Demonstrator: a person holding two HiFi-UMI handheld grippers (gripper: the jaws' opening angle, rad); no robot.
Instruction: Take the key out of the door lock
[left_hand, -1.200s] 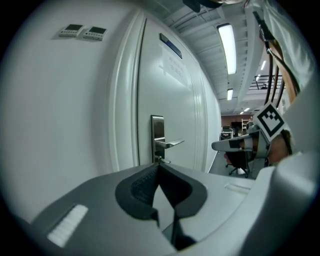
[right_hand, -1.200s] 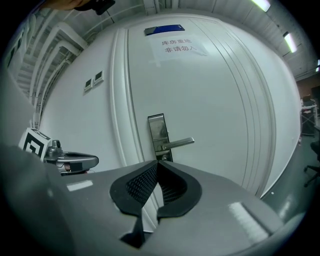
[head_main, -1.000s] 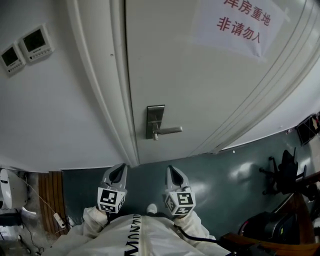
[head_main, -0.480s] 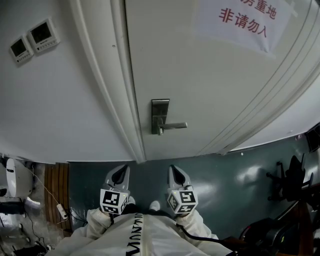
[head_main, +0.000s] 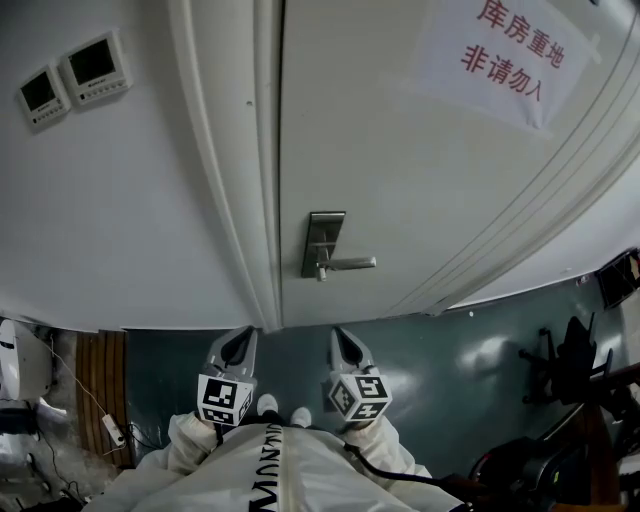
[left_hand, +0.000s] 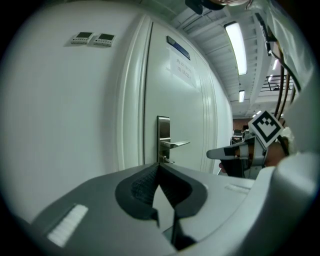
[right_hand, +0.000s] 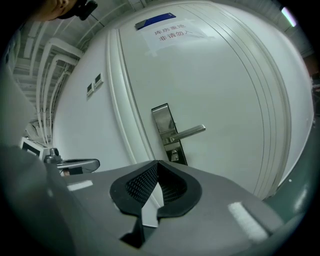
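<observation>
Head view: a smooth white panelled door (head_main: 420, 200) carries a rectangular brushed-metal lock plate (head_main: 322, 235) with a straight lever handle (head_main: 352, 264). A paper notice (head_main: 505, 60) reads 库房重地 非请勿入 in red. The left tool (head_main: 238, 346) and right tool (head_main: 343, 346) hang low, well apart from the door

Left gripper view: the left tool's ribbed black pads (left_hand: 142, 184) meet at their tips, gripping nothing

Right gripper view: the right tool's jaws are likewise closed and empty. The key (right_hand: 173, 156) sits in the lock plate, just beneath the lever handle
</observation>
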